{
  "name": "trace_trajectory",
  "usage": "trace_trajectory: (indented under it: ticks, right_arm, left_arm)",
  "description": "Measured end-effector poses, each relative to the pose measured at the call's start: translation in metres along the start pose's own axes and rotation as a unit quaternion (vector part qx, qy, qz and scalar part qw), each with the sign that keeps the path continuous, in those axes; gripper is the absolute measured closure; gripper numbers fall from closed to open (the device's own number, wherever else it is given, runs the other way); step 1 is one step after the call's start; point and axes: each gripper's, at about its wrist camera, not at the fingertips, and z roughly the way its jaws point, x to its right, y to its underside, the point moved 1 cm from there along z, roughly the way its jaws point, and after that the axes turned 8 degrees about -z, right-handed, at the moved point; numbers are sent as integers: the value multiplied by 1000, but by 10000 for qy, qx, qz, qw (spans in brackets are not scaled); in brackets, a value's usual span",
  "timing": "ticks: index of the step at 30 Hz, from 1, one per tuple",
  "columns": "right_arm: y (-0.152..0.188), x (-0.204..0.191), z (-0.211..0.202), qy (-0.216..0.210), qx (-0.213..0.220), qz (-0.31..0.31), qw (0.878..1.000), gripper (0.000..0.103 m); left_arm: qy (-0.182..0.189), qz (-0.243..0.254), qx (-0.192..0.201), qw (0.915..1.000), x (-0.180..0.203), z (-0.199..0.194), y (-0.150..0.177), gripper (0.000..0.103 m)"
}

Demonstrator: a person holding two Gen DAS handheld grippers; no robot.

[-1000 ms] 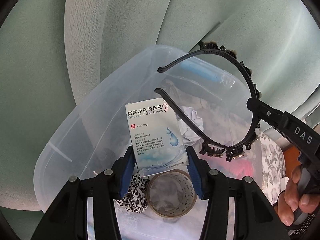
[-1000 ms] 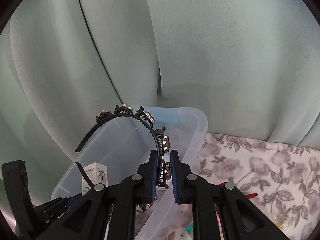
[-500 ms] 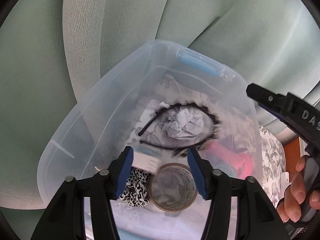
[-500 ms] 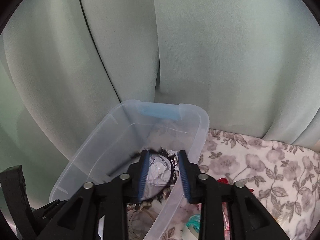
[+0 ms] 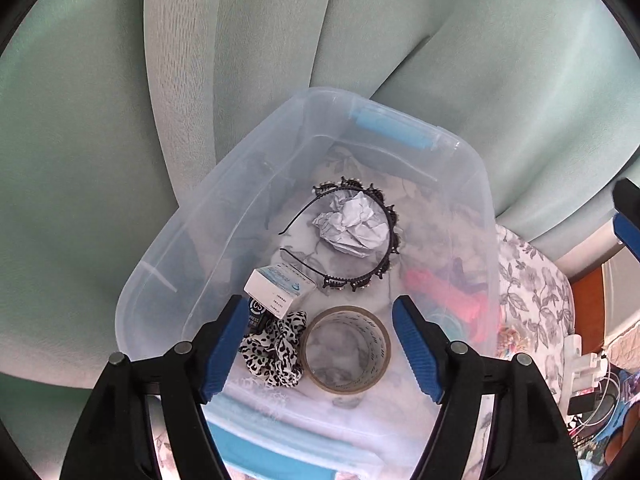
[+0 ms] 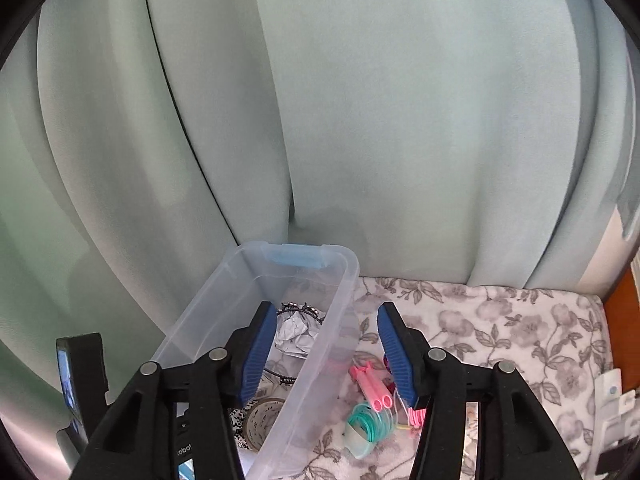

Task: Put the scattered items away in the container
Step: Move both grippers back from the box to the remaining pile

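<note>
A clear plastic bin (image 5: 472,168) with a blue latch holds a black toothed headband (image 5: 390,236), a crumpled paper ball (image 5: 352,226), a white ear-drops box (image 5: 278,286), a roll of clear tape (image 5: 346,350) and a leopard-print scrunchie (image 5: 276,344). My left gripper (image 5: 320,348) is open and empty above the bin's near end. My right gripper (image 6: 328,356) is open and empty, over the bin's right wall (image 6: 316,360). Outside the bin on the floral cloth lie pink clips (image 6: 372,386) and teal hair ties (image 6: 366,426).
Pale green curtains (image 6: 360,120) hang close behind the bin. The floral cloth (image 6: 500,328) stretches right to an orange wooden edge (image 6: 622,340). White plugs and cables (image 5: 584,376) sit at the far right in the left wrist view.
Both grippers opened. The left let go of the ear-drops box and the right let go of the headband; both now lie in the bin. The grippers pulled back and up.
</note>
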Motion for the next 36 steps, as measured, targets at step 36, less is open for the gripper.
trace_trajectory:
  ticks: [36]
  right_arm:
    - [121,120,-98,476,-212,1597,9858,31]
  left_arm:
    - [683,855,542,9925,105,-85,66,28]
